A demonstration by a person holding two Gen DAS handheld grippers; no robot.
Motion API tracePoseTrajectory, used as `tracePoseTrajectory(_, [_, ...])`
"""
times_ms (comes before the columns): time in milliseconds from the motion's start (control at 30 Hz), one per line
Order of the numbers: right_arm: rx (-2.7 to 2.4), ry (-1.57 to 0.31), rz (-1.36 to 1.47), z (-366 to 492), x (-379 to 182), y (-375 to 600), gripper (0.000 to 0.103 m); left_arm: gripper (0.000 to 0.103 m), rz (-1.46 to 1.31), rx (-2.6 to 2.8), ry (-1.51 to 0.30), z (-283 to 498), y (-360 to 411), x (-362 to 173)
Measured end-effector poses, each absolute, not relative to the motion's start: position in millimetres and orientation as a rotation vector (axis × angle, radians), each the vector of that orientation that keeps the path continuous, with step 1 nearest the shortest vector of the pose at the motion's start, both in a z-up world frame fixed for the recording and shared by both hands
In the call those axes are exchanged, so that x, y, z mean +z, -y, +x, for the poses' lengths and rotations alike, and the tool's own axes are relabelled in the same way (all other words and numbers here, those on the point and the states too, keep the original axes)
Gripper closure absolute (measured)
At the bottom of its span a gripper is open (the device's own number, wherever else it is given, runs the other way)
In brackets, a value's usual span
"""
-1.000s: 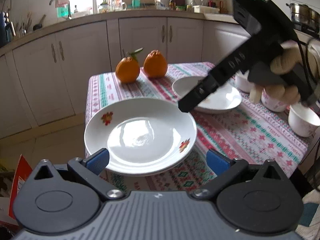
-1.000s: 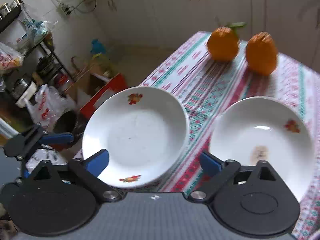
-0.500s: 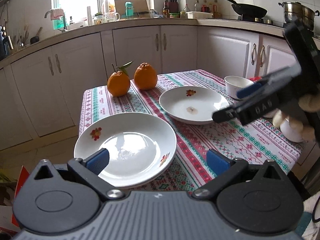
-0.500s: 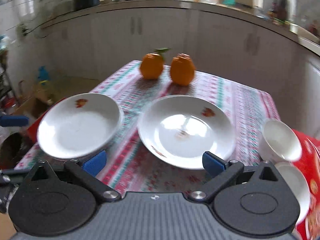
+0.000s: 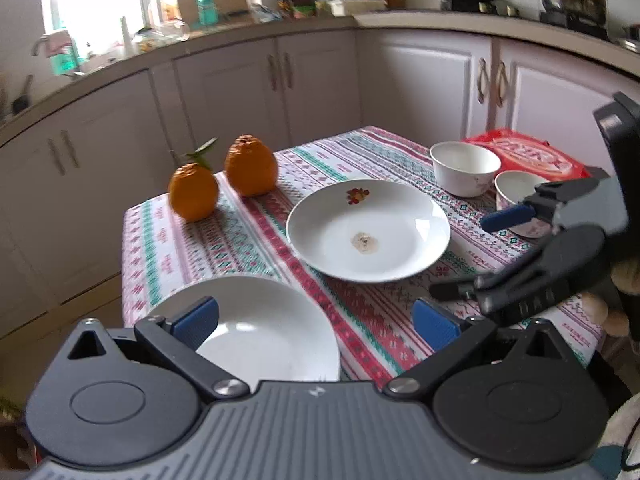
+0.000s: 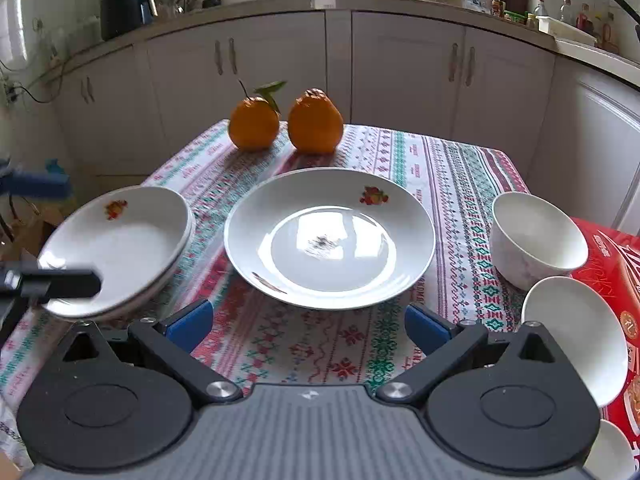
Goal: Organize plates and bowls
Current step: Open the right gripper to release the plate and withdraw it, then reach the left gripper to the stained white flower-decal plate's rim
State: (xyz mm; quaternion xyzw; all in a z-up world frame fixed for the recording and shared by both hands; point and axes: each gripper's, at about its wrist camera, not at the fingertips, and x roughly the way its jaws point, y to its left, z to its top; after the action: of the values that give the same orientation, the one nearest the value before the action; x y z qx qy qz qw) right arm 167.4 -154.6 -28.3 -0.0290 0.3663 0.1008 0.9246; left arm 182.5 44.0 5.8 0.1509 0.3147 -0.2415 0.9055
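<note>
A white plate (image 6: 328,240) with a red flower mark and a small stain lies mid-table, also in the left wrist view (image 5: 368,230). A stack of two white plates (image 6: 120,244) sits at the table's left edge, seen close in the left wrist view (image 5: 260,332). White bowls (image 6: 536,240) (image 6: 576,336) stand at the right, also in the left wrist view (image 5: 464,168). My right gripper (image 6: 308,328) is open and empty, just short of the middle plate. My left gripper (image 5: 316,320) is open and empty, over the stack's near rim.
Two oranges (image 6: 288,122) sit at the table's far end. A red box (image 6: 616,264) lies at the right under the bowls. Kitchen cabinets and a cluttered counter (image 6: 400,4) stand behind. The patterned tablecloth (image 6: 452,176) covers the table.
Both grippers have swung round to face the table squarely. The right gripper moved from over the plates to the table's near right side. The left view shifted right, nearer the stack.
</note>
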Motion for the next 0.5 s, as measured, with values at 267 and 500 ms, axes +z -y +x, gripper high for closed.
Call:
tracePoseTrajectory(267, [0.178,-0.771,-0.036,184,-43,161,0.0,0.001,0.38,-0.646,-0.782,259,-9,-1])
tracePoseTrajectory(500, [0.166,-0.804,-0.068,195,-58,157,0.0,0.001,0.433,-0.752,-0.926,323,18,-15])
